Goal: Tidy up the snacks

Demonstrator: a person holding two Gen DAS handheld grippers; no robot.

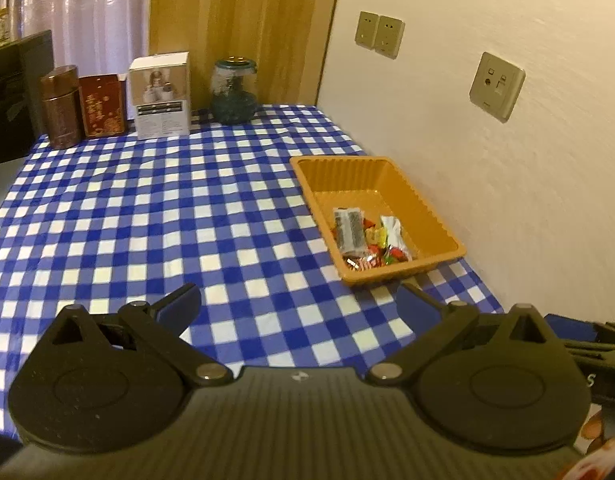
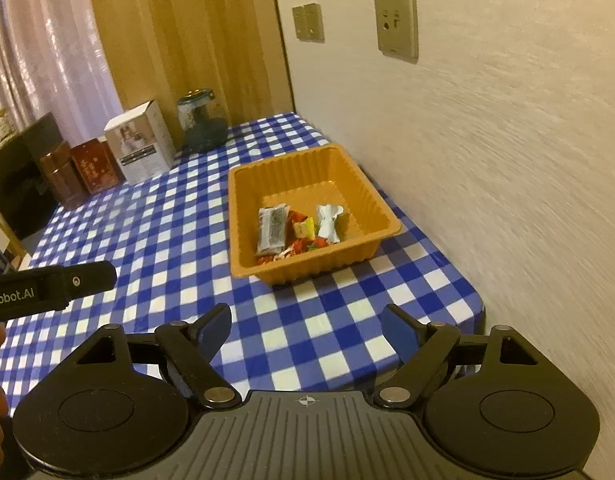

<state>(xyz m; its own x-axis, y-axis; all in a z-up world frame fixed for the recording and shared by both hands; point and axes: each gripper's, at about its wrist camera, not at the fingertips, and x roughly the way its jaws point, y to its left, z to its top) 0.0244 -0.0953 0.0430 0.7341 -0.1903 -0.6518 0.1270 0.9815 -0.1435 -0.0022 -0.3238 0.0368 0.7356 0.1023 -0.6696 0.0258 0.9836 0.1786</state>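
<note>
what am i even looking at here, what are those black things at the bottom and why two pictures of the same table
There is no robot. A person holds a pair of hand-held tongs in each hand, and each pair carries a wide-angle camera looking forward along its two fingers. That gives one picture per hand.

The black shapes at the bottom are the tongs themselves: the left tongs in the left wrist view, the right tongs in the right wrist view. Both stand open and hold nothing.

A blue and white checked cloth covers the table. Near the wall sits an orange tray with wrapped snacks lying in it. At the far end stand a brown tin, a red box, a white box and a glass jar.
</note>
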